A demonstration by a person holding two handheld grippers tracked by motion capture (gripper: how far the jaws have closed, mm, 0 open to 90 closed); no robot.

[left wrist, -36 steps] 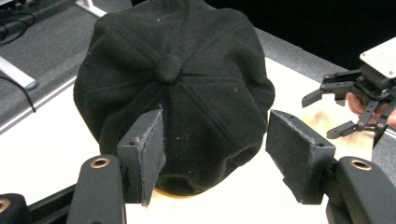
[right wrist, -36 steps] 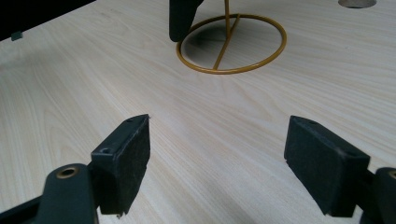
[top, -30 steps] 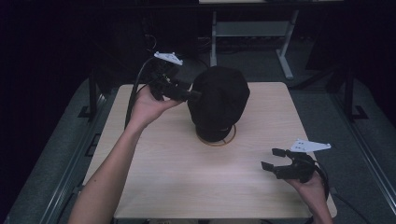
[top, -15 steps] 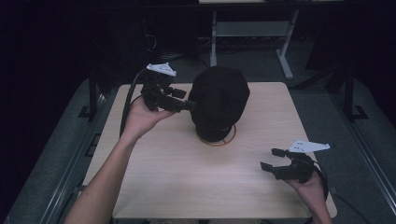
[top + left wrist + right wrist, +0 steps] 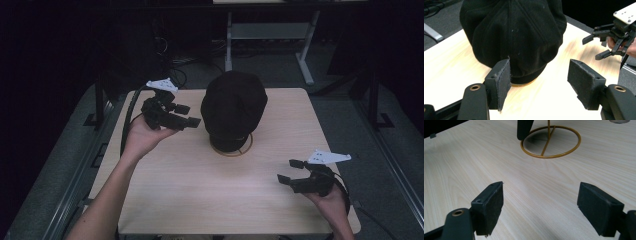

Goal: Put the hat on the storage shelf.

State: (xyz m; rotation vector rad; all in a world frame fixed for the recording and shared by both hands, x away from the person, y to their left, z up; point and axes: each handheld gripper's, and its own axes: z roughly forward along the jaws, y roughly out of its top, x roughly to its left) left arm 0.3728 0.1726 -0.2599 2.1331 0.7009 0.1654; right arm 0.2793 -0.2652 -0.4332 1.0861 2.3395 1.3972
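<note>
left tongs (image 5: 192, 115) backed off black cap (image 5: 233, 107), jaws apart; right tongs (image 5: 289, 171) apart.

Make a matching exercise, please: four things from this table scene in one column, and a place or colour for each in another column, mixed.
Things:
1. black cap
2. gold wire stand
3. left gripper
4. right gripper

Descriptions:
A. ring-shaped base on the table
B. open, at the near right of the table
C. sits on top of the stand
D. open, just left of the cap

Pairs: 1-C, 2-A, 3-D, 4-B
</note>
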